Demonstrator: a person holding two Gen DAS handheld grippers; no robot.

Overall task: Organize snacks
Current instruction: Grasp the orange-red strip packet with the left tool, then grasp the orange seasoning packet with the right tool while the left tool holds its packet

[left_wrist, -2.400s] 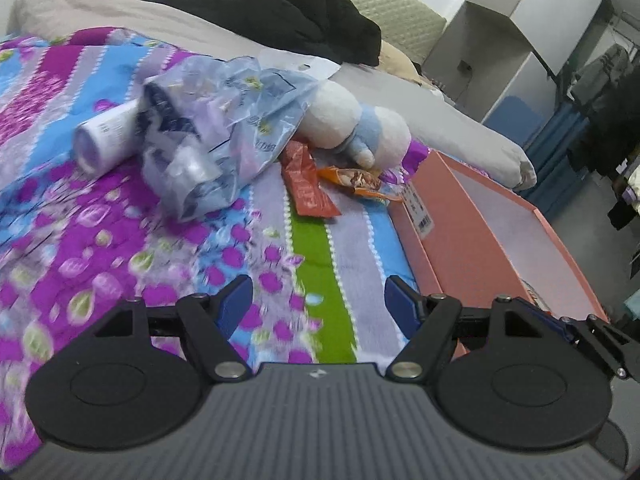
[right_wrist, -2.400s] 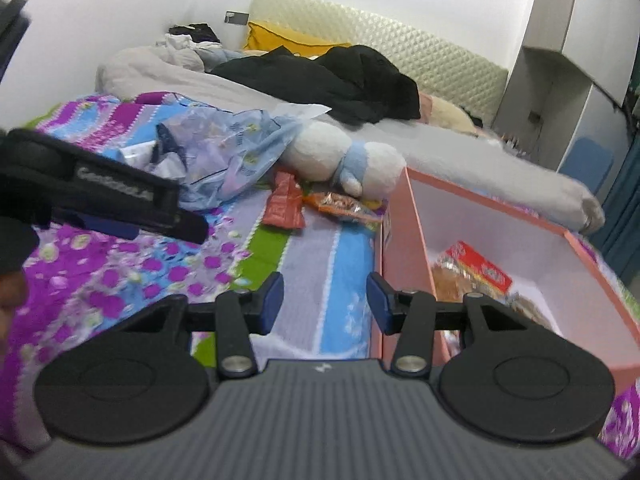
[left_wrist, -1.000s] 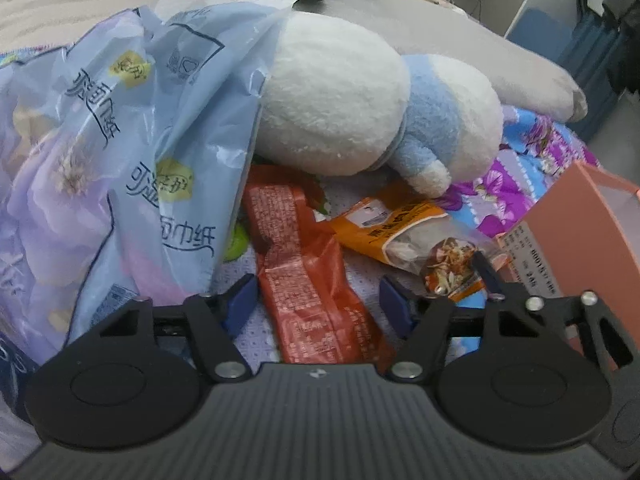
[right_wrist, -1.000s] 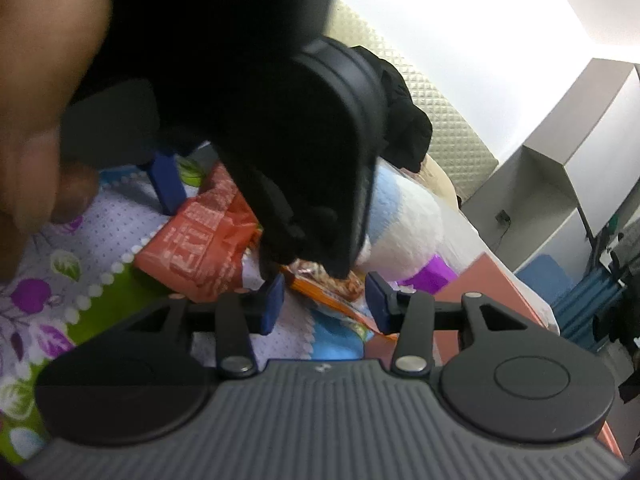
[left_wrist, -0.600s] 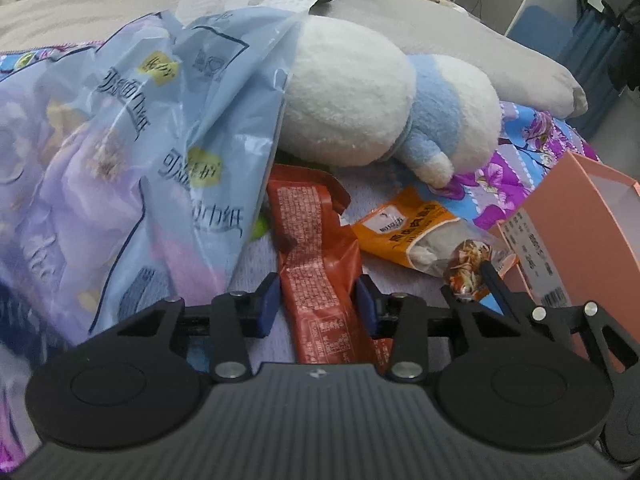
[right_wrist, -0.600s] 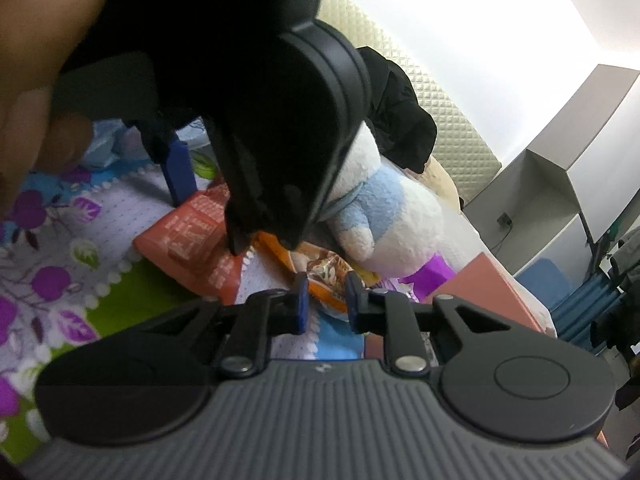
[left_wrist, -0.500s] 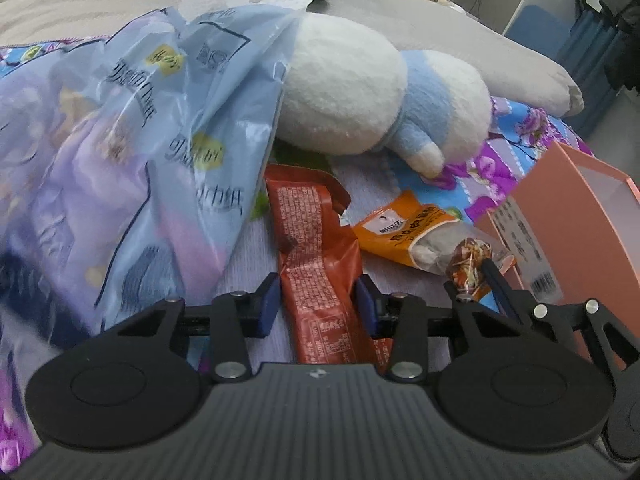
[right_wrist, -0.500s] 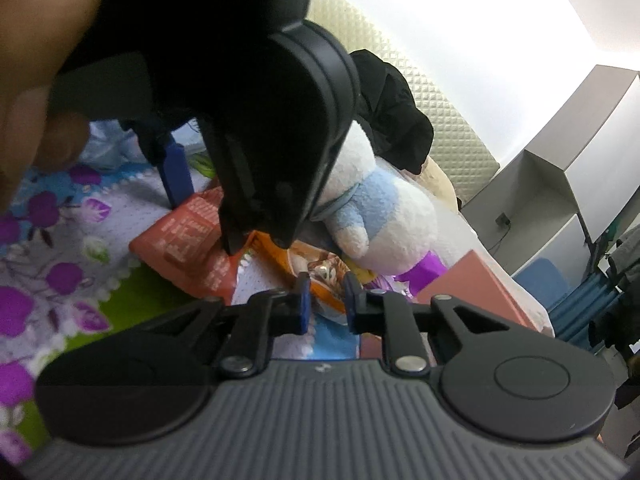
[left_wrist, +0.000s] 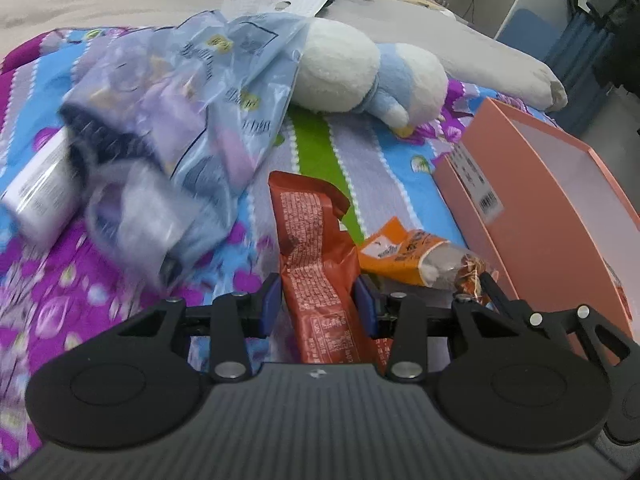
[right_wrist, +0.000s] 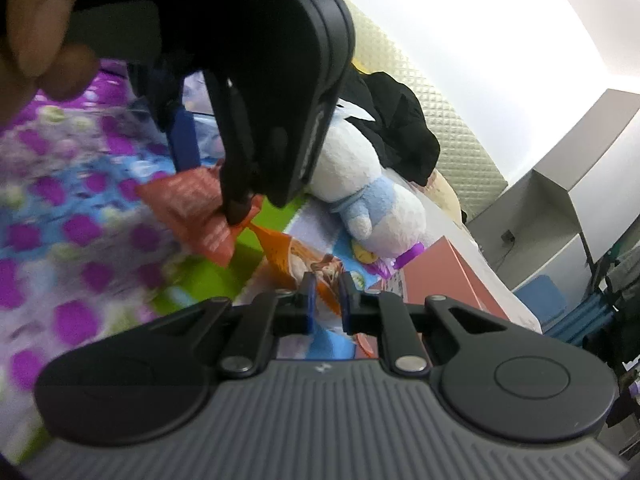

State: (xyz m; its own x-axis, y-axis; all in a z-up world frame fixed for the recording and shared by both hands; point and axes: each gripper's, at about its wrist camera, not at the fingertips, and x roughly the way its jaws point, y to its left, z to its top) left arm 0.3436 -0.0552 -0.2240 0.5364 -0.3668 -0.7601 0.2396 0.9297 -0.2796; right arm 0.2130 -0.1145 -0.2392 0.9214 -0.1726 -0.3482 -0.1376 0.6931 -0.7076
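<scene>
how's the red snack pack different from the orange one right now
The red snack pack is long, narrow and fully opaque with white print; the orange snack pack is shorter, with a clear end showing its contents. The red one sits between the left gripper pads, standing away from them; the orange one is pinched at one end by the right gripper, whose jaws are closing. Both are crinkly sealed packets beside the pink box.

We record even indoor light, fisheye bending at edges, motion blur on the floral bedspread [right_wrist: 60,248] and plastic bag [left_wrist: 180,120], and a blown-out white wall [right_wrist: 480,20].
</scene>
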